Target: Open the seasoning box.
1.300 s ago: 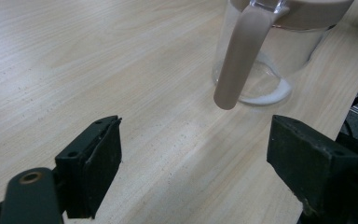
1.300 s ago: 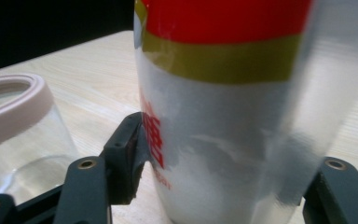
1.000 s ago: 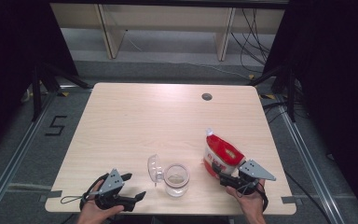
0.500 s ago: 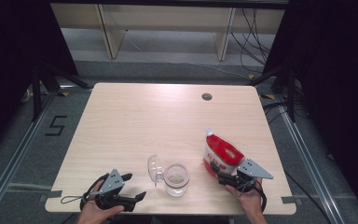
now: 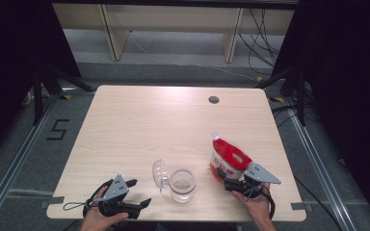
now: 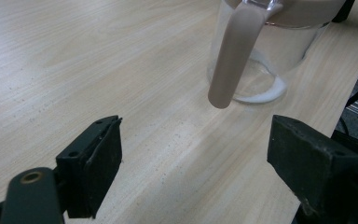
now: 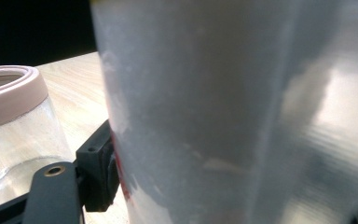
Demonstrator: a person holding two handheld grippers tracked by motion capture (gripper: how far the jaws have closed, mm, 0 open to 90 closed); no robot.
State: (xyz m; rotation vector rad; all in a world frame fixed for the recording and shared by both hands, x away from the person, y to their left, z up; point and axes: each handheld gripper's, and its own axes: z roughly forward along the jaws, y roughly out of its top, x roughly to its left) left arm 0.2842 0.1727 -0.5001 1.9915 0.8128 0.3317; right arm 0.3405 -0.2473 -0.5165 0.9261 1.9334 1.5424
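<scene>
At the bench's [image 5: 125, 125] near edge, the left claw [image 5: 134, 195] is held wide open and empty, short of the clear jar [image 5: 182, 185] with its hinged lid [image 5: 158, 173] stood open; the right claw [image 5: 229, 183] has been pressed up to the base of the red-and-white pouch [image 5: 227, 159] over the past second, little else being altered, which is judged a grip being taken before pouring into the jar. Whether the right claw is clamped cannot be told: one jaw is seen touching the pouch [image 7: 242, 112], the other is hidden behind it, and the pouch's printing is blurred
</scene>
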